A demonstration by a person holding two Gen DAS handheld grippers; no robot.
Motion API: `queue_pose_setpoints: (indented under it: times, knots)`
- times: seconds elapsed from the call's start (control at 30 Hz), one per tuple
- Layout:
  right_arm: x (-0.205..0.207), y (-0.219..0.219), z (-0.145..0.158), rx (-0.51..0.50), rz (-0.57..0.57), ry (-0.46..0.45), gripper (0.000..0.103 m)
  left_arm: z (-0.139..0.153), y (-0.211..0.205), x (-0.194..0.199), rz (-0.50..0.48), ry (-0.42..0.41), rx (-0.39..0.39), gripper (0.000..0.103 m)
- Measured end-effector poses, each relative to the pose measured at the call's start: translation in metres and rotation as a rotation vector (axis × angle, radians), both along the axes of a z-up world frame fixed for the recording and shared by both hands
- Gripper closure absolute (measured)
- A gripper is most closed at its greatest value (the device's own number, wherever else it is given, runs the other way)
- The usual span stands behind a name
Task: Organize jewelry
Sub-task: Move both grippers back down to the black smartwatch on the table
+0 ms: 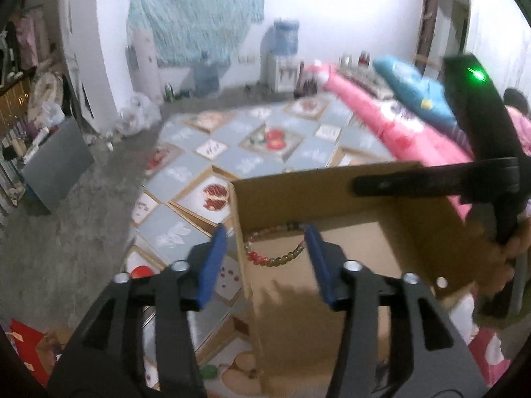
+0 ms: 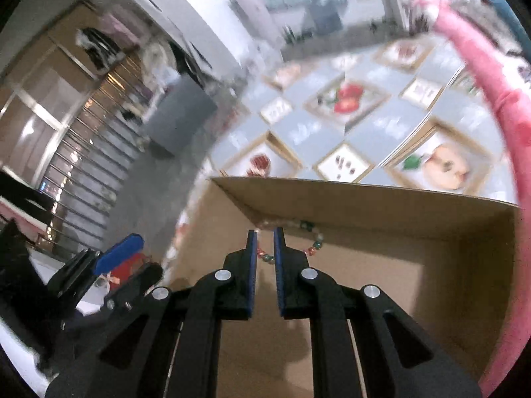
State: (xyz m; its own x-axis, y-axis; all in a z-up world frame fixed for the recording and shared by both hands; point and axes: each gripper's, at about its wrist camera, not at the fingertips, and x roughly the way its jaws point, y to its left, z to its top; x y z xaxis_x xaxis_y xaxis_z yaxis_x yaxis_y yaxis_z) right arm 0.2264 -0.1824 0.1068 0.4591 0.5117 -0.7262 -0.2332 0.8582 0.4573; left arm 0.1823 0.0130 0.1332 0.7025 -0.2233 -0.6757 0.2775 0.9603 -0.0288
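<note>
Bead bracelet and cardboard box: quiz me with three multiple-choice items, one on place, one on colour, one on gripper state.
1. Where does the bead bracelet lie?
A. Inside the cardboard box, near a far corner
B. On the patterned mat outside the box
C. Hanging from a gripper

2. What colour are the gripper pads?
A. Red
B. Blue
C. Yellow

3. How does the left gripper stand?
A. Shut on the bracelet
B. Shut on the box wall
C. Open, holding nothing

Answers: A, the beads rest on the box floor by the corner; B, the pads are blue in both views; C, its pads stand wide apart, straddling the box wall without pressing it.
</note>
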Motion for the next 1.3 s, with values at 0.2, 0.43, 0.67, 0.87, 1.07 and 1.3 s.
queue_pose_setpoints:
  times: [0.2,0.43,0.67,0.87,1.07,1.3]
  knots:
    - [-0.111,-0.055,0.039,0.071,-0.001,-0.174,0.083,0.015,0.024,-0.078,-0.012,-0.085,-0.042,0.026]
    - [-0.200,-0.078,-0.012,0.067,-0.084,-0.121,0.077,-0.036,0.016,-0.132,-0.048,0.027,-0.026,0.019]
    - [-0.215,-0.049,-0.104,-0.171,-0.154,0.104,0.077,-0.116,-0.009,-0.136,-0.026,0.140,0.132,0.019]
    - [-0.213,-0.023,-0.125,-0.312,-0.117,0.094,0.067,-0.132,-0.017,-0.118,0.025,0.114,0.176,0.019]
    - [-0.214,-0.011,-0.134,-0.374,-0.105,0.075,0.059,-0.151,-0.017,-0.099,0.076,0.153,0.220,0.019]
    - [-0.220,0.006,-0.141,-0.430,-0.095,0.045,0.046,-0.159,-0.014,-0.091,0.099,0.213,0.212,0.015]
